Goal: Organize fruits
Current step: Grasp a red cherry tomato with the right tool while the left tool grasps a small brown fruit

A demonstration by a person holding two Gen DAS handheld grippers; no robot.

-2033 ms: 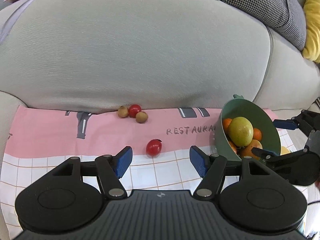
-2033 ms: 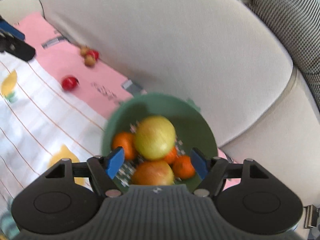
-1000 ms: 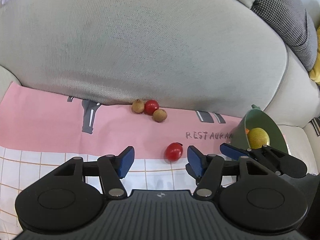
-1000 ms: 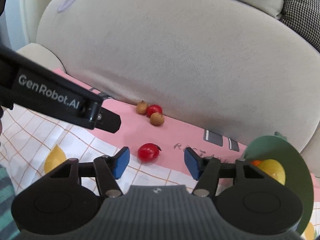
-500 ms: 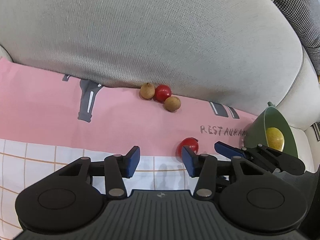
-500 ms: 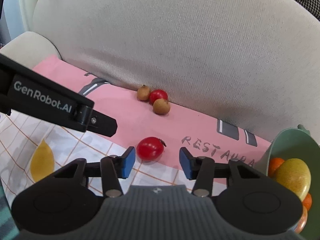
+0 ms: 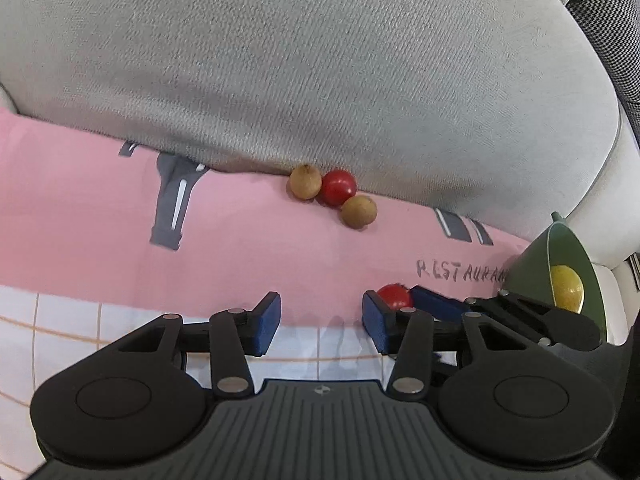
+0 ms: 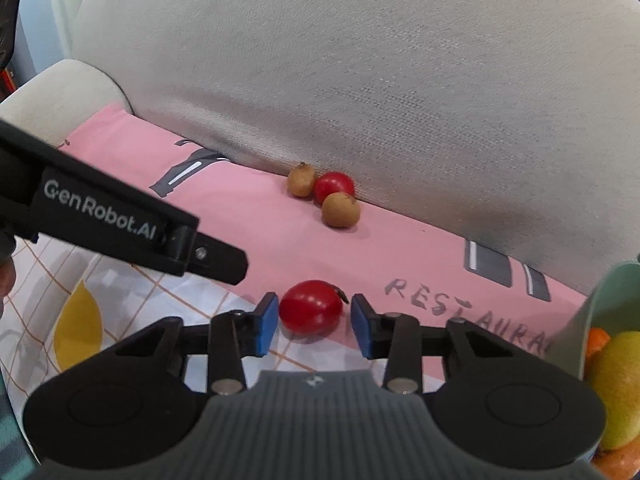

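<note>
A red tomato (image 8: 311, 311) lies on the pink cloth (image 8: 256, 224), between the open blue pads of my right gripper (image 8: 313, 323); the pads are close on both sides but not touching. In the left wrist view the tomato (image 7: 394, 296) sits just right of my open, empty left gripper (image 7: 321, 322). Further back, against the sofa backrest, lie two brown fruits (image 8: 341, 210) (image 8: 301, 180) and a second red tomato (image 8: 334, 185). A green bowl (image 7: 560, 264) at the right holds a yellow-green fruit (image 8: 618, 384) and oranges (image 8: 597, 340).
The grey sofa backrest (image 8: 360, 72) rises right behind the fruits. The cloth (image 7: 100, 320) turns to a white checked pattern nearer me. The left gripper's black body (image 8: 120, 216) crosses the left of the right wrist view. A sofa arm (image 8: 52, 88) is at far left.
My right gripper has swung left from over the bowl, come down to the near tomato and narrowed around it. My left gripper has moved forward and left, with its jaws narrowing slightly.
</note>
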